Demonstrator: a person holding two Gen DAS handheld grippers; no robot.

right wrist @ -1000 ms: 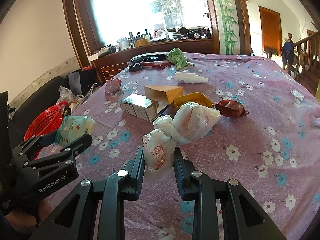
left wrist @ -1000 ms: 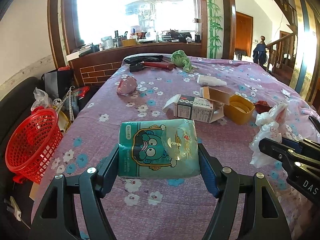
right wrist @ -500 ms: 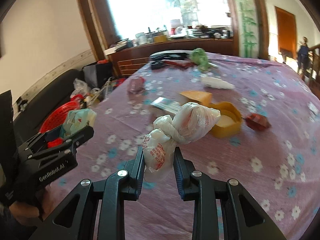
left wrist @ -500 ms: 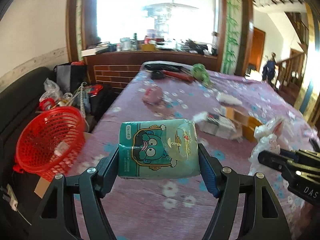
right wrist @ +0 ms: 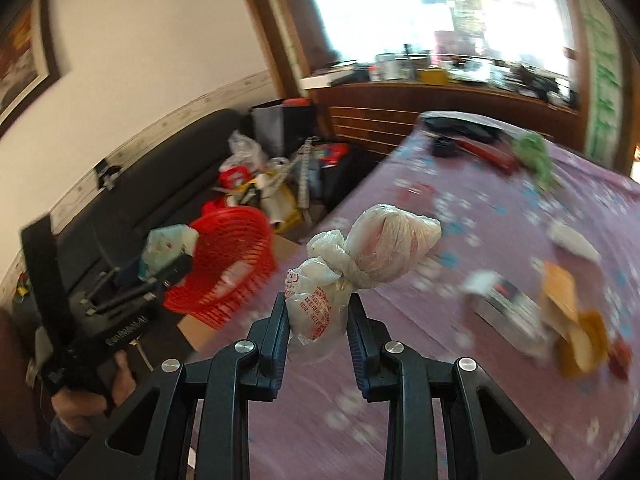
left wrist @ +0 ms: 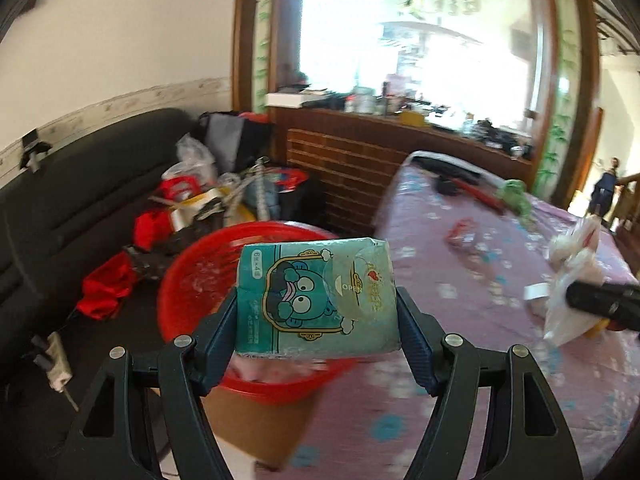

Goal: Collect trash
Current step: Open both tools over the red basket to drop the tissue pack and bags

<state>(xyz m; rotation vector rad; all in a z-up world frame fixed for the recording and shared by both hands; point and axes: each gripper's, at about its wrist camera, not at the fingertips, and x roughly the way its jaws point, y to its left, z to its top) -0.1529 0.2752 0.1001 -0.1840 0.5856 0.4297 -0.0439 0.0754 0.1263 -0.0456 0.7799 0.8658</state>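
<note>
My left gripper (left wrist: 317,312) is shut on a teal tissue pack (left wrist: 316,296) with a cartoon face, held in the air in front of a red mesh basket (left wrist: 192,276) off the table's left edge. My right gripper (right wrist: 318,314) is shut on a knotted white plastic bag (right wrist: 360,256), lifted above the purple flowered tablecloth (right wrist: 480,216). In the right wrist view the left gripper (right wrist: 160,268) with its tissue pack (right wrist: 168,244) hangs just left of the red basket (right wrist: 236,256). The bag (left wrist: 572,280) and a right fingertip (left wrist: 600,300) show at the left view's right edge.
A black sofa (left wrist: 80,184) carries bags and red cloth clutter (left wrist: 224,200). On the table lie a small box (right wrist: 504,304), a yellow container (right wrist: 580,344), a green cloth (right wrist: 536,156) and a red-and-black tool (right wrist: 480,148). A brown cardboard box (left wrist: 256,420) sits under the basket.
Both grippers have swung left and risen, carrying the tissue pack and the bag from over the table toward the red basket. Both grips look unchanged.
</note>
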